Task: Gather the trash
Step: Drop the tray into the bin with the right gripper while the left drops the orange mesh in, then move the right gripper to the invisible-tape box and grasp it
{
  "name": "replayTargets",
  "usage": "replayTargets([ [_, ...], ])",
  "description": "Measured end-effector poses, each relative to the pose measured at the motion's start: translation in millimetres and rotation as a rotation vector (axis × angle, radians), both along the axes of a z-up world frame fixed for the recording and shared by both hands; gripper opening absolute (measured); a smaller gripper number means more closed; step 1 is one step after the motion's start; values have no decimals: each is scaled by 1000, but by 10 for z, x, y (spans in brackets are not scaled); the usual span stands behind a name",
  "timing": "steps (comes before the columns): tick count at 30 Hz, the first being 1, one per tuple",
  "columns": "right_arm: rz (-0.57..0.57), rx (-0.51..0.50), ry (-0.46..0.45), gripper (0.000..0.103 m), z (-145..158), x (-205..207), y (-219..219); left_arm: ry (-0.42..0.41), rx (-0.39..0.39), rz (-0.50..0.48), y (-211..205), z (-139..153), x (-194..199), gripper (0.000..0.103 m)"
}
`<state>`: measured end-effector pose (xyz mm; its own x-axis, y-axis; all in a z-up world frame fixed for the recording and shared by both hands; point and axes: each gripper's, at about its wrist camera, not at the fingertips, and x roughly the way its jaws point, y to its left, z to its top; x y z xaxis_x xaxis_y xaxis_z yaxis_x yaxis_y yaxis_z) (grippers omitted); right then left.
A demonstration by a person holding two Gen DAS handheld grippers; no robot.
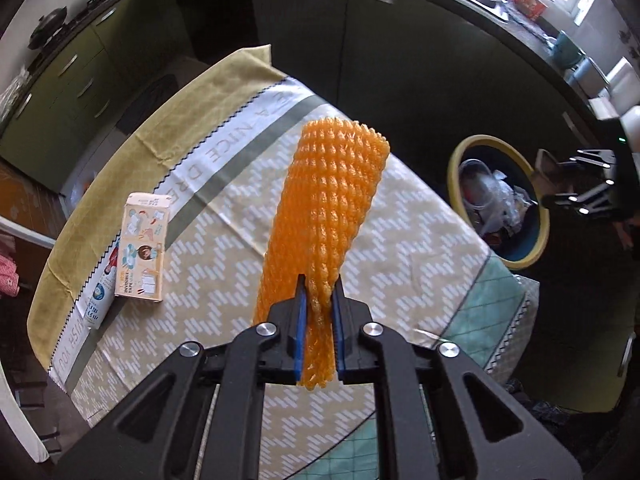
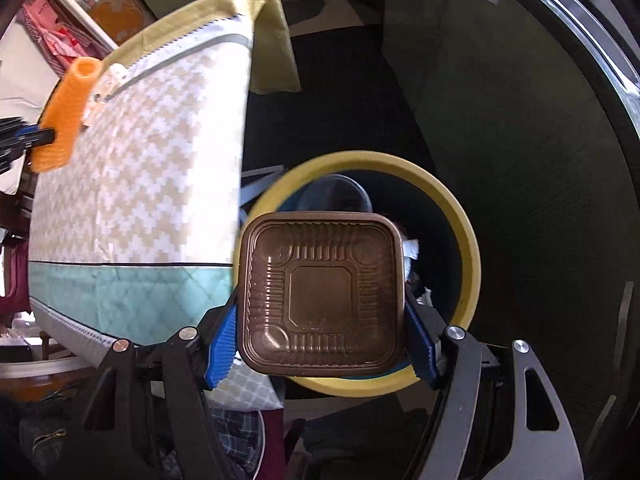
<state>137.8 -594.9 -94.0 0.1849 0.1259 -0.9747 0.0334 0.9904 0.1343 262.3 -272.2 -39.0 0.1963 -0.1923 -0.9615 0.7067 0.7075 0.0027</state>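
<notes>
My left gripper is shut on an orange foam net sleeve and holds it up above the table; the sleeve also shows in the right wrist view. My right gripper is shut on a brown square plastic tray, held right over the yellow-rimmed trash bin. The bin stands on the floor beside the table's right edge, with plastic waste inside. A small printed carton and a tube lie on the table's left side.
The table wears a beige zigzag-patterned cloth with a mint border. Dark kitchen cabinets and a counter with dishes run behind. The right gripper shows at the far right of the left wrist view.
</notes>
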Motion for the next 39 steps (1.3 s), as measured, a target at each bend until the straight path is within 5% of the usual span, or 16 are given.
replayTargets([
  [6,-100,-15,51,74,-368,-7,-391,53,-38,-161,-672,83,-420,11],
  [16,-168,42,-61,75,-25,-576,-733,128,-10,-392,-1849,-308,-918,11],
  [21,-208,37,-71,75,74,-868,-913,149,-4,-445,-2354,-564,-1028,11],
  [24,-239,30,-81,75,163,-1036,-1028,153,10,-445,-2525,-717,-1021,21],
  [26,-253,27,-88,75,209,-1108,-1100,138,20,-442,-2578,-792,-1008,37],
  [32,-245,24,-102,75,318,-1185,-1064,132,1,-398,-2375,-701,-928,38],
  [39,-63,20,-104,75,495,-653,-448,46,-61,-250,-1229,-50,-830,42],
])
